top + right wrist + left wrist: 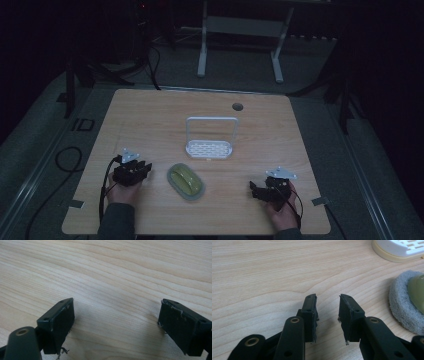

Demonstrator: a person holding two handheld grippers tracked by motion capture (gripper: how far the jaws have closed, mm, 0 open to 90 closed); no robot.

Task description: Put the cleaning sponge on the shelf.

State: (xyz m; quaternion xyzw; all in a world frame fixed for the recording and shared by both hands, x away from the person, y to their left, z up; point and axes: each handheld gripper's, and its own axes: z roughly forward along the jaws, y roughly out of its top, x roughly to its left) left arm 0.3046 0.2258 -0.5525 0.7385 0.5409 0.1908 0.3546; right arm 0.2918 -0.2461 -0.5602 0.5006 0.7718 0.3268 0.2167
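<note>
Black grippers (131, 172) — brass-ringed screws; grey sleeves (116, 220).

The high view is dim and underexposed; the floor beyond the pale wooden table (150, 120) sinks into near-black. Both gripper views are bright and evenly lit, wood grain sharp, with soft shadows under the black jaws and slightly blurred foreground.

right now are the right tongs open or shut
Open: in the right gripper view the right tongs stand with jaws wide apart, bare wooden table between them, holding nothing.
</note>
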